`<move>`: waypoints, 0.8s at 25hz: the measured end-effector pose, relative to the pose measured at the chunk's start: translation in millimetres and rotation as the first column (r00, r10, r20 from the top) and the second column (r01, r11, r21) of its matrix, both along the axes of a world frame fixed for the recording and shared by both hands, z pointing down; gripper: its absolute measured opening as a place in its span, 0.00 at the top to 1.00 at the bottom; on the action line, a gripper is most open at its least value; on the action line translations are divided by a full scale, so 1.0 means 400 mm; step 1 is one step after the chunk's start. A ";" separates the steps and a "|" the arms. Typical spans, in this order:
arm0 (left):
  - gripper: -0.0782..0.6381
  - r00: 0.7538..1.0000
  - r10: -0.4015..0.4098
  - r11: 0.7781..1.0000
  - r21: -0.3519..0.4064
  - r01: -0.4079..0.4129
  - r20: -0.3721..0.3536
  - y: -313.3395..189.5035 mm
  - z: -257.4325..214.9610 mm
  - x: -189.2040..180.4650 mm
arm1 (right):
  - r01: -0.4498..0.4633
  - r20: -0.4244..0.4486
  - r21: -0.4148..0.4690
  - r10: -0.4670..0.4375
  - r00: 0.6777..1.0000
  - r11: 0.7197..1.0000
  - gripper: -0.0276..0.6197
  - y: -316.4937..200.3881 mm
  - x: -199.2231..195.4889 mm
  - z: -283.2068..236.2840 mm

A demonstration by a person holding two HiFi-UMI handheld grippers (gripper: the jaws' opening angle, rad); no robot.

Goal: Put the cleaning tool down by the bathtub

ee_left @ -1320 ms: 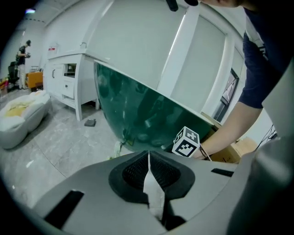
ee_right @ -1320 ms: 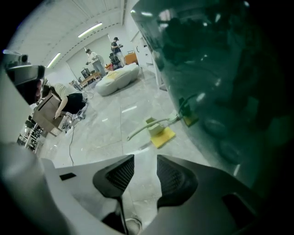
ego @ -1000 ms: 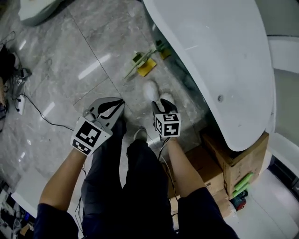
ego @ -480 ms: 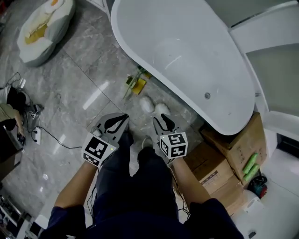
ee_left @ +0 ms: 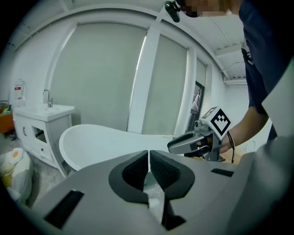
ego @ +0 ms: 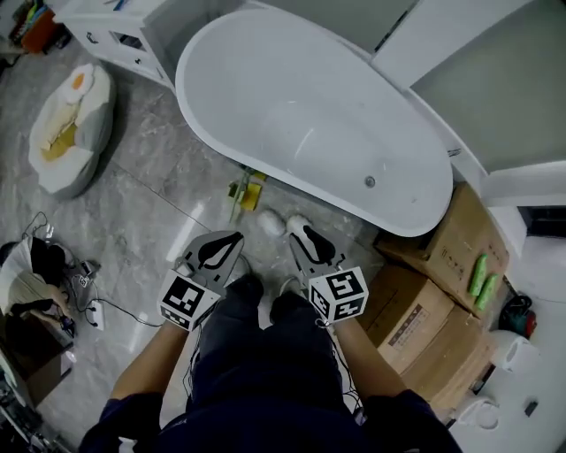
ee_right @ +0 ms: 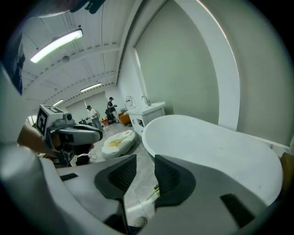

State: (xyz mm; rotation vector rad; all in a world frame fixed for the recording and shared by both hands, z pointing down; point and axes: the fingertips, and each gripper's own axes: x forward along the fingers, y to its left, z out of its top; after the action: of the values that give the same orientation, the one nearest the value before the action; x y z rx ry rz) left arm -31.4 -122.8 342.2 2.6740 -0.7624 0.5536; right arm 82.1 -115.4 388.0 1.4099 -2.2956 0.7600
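The cleaning tool (ego: 245, 192), a yellow-green brush with a thin handle, lies on the grey marble floor against the foot of the white bathtub (ego: 301, 124). No gripper touches it. My left gripper (ego: 233, 237) is held near my knees, well short of the tool, with its pads together and nothing in them (ee_left: 149, 153). My right gripper (ego: 294, 230) is beside it. Its jaws stand a little apart (ee_right: 145, 160) and are closing on nothing. Through that gap the tool (ee_right: 154, 191) shows on the floor below the bathtub (ee_right: 206, 137).
Cardboard boxes (ego: 442, 257) stand right of the tub, with green bottles (ego: 482, 274) on one. An egg-shaped cushion (ego: 71, 133) and a white vanity (ego: 133, 26) are at the left, and cables (ego: 88, 310) run along the floor. White shoes (ego: 283, 221) lie by the tub.
The head view has pulled back and now takes in the whole tub. Both grippers stay in front of my legs. The tool lies where it was.
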 end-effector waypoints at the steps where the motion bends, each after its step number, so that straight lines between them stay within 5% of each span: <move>1: 0.84 1.000 0.008 1.000 0.008 -0.008 -0.008 0.003 -0.022 0.013 | -0.012 0.006 0.013 0.012 1.000 1.000 0.76 0.007 0.009 -0.025; 9: 0.84 0.995 0.068 0.994 0.091 -0.061 -0.073 0.025 -0.198 0.133 | -0.086 0.049 0.139 0.080 0.996 0.987 0.76 0.039 0.098 -0.228; 20: 0.84 0.981 0.147 0.968 0.221 -0.117 -0.125 0.078 -0.412 0.293 | -0.142 0.069 0.338 0.127 0.990 0.930 0.77 0.113 0.235 -0.474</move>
State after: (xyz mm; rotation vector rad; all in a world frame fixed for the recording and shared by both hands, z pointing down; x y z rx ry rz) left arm 85.7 -91.8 177.2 2.9407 -0.6391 0.3250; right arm 176.1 -70.2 198.3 1.7303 -2.4753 0.4451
